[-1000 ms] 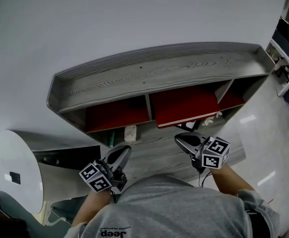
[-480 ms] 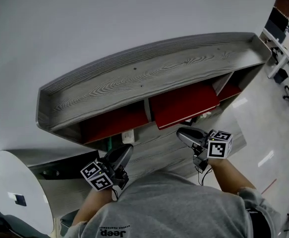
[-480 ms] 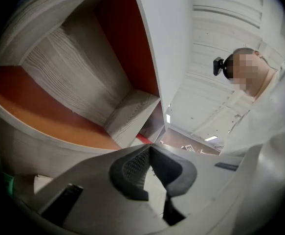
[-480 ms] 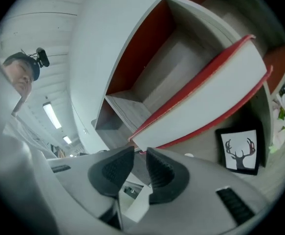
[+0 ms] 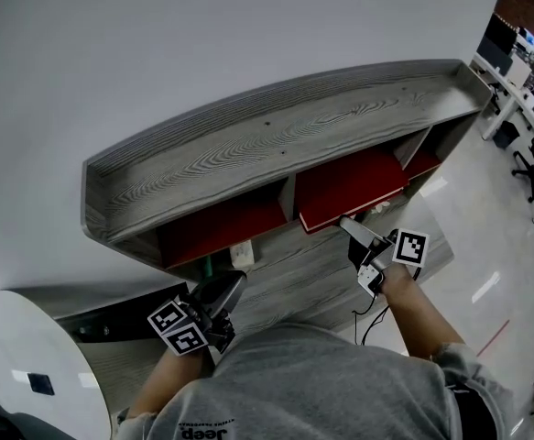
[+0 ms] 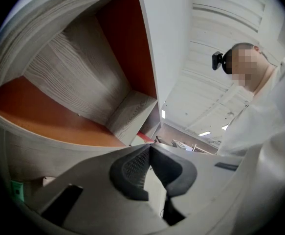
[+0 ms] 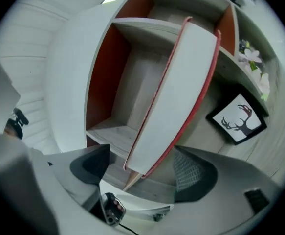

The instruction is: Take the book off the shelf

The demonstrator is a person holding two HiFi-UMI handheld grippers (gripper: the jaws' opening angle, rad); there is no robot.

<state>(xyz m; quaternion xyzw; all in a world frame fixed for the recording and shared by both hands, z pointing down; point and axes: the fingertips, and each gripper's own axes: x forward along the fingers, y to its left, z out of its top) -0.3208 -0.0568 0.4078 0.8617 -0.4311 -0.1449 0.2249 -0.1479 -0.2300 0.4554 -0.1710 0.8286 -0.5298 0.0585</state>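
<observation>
A red-covered book (image 5: 349,191) sticks out of the middle compartment of the grey wooden shelf (image 5: 248,149). My right gripper (image 5: 354,232) is at the book's near corner. In the right gripper view the book (image 7: 176,92) stands between the jaws of that gripper (image 7: 142,168). The jaws are opening wide, and a gap shows on each side, so the pads do not press on it. My left gripper (image 5: 228,287) hangs low in front of the left compartment. Its pads (image 6: 137,168) are pressed together with nothing between them.
A framed deer picture (image 7: 237,119) and white flowers (image 7: 252,58) sit on the lower shelf to the right of the book. A round white table (image 5: 28,356) stands at the lower left. Office chairs and desks (image 5: 523,81) stand at the far right.
My right gripper has moved forward to the book's corner and its jaws have spread from shut to wide. The left gripper has stayed about where it was.
</observation>
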